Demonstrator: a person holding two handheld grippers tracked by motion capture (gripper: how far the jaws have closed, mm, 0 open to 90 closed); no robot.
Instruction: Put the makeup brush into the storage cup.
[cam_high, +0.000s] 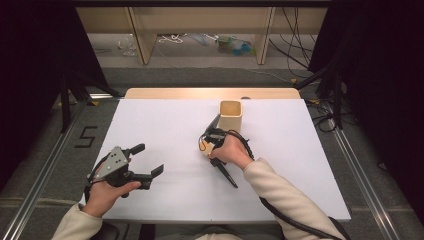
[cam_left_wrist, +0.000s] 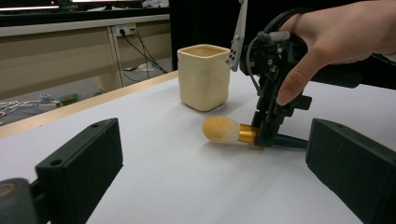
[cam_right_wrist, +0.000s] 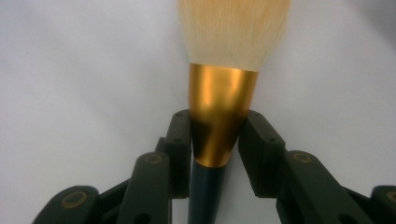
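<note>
Left gripper (cam_high: 142, 161): resting at the worktop's near-left, well apart from the work; fingers (cam_left_wrist: 79, 163) stand wide apart, nothing between them.
Worktop (cam_high: 165, 125): white sheet over a wooden top, bare apart from the items below.
Brush (cam_left_wrist: 233, 130): make-up brush with a pale fluffy head, gold metal ferrule (cam_right_wrist: 219, 112) and dark tapered handle; lies flat on the worktop, head pointing towards the cup.
Right gripper (cam_right_wrist: 215, 140): lowered over the brush at mid-worktop; fingers (cam_right_wrist: 180, 140) clamped on the ferrule's narrow end from both sides.
Cup (cam_high: 231, 115): cream square-sided ceramic holder, upright, just beyond the brush, apparently empty.
Progress: grasp looks done; brush not yet lifted.
Remaining (judged): lift, tip upright, lower it into the cup, release.
</note>
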